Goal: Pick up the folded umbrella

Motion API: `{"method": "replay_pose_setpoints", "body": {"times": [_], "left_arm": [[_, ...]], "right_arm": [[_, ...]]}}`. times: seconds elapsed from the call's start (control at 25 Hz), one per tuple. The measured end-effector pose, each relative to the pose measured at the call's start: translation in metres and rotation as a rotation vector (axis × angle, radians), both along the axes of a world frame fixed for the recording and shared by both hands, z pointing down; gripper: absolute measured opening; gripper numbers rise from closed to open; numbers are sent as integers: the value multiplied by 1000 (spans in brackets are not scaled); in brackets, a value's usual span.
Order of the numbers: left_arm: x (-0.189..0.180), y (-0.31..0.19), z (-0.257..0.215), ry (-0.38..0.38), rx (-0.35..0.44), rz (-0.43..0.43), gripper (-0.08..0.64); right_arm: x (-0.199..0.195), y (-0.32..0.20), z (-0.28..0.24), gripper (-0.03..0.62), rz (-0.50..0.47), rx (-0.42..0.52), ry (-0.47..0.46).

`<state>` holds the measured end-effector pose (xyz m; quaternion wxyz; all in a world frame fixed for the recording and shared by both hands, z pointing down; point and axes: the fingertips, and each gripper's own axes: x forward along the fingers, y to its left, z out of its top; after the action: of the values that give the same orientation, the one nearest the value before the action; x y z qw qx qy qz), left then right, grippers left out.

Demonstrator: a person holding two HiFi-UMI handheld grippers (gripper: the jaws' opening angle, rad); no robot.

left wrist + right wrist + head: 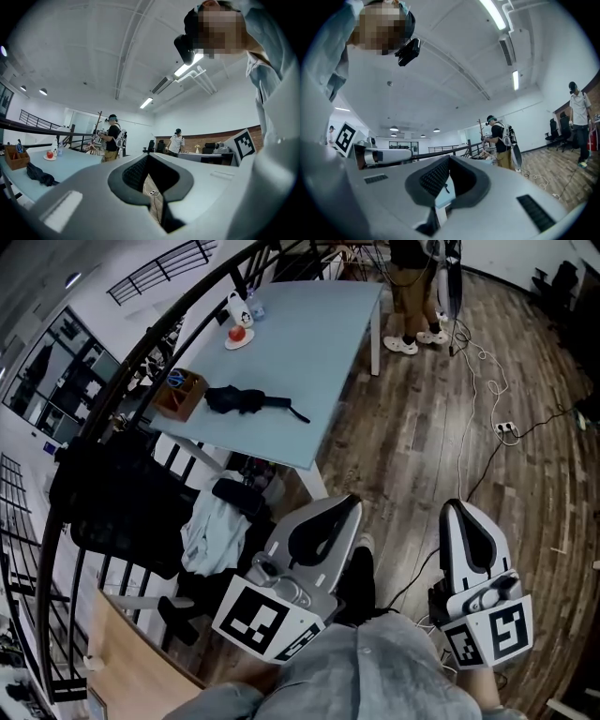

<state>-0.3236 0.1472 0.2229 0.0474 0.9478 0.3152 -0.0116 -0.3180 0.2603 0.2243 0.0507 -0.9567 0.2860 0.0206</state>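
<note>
The folded black umbrella (248,401) lies on the light blue table (309,352), next to a wooden box (180,393). In the left gripper view the umbrella (40,174) shows far off at the lower left. My left gripper (345,505) and right gripper (461,509) are held close to my body over the wooden floor, well short of the table. Both point level and hold nothing. The left gripper (149,157) has its jaws together, and so does the right gripper (450,159).
A plate with a red apple (238,335) and a bottle (251,307) stand at the table's far end. A black chair (122,502) with clothes and a curved railing (141,362) are on the left. A person (412,287) stands beyond the table. Cables and a power strip (506,427) cross the floor.
</note>
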Motion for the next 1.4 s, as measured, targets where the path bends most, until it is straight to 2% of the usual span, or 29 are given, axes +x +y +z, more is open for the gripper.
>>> {"method": "replay_pose_setpoints", "body": {"times": [0.24, 0.52, 0.76, 1.16, 1.4], "left_arm": [[45, 7, -1, 12, -11, 30, 5], [114, 10, -6, 6, -17, 58, 5], [174, 12, -8, -13, -35, 93, 5], [262, -7, -9, -11, -43, 83, 5], [299, -18, -7, -6, -49, 66, 5]], "right_arm": [[40, 5, -2, 0, 26, -14, 10], [104, 5, -11, 0, 39, -25, 13], [163, 8, -13, 0, 59, 0, -5], [251, -11, -18, 0, 51, -27, 1], [288, -21, -17, 0, 35, -38, 4]]}}
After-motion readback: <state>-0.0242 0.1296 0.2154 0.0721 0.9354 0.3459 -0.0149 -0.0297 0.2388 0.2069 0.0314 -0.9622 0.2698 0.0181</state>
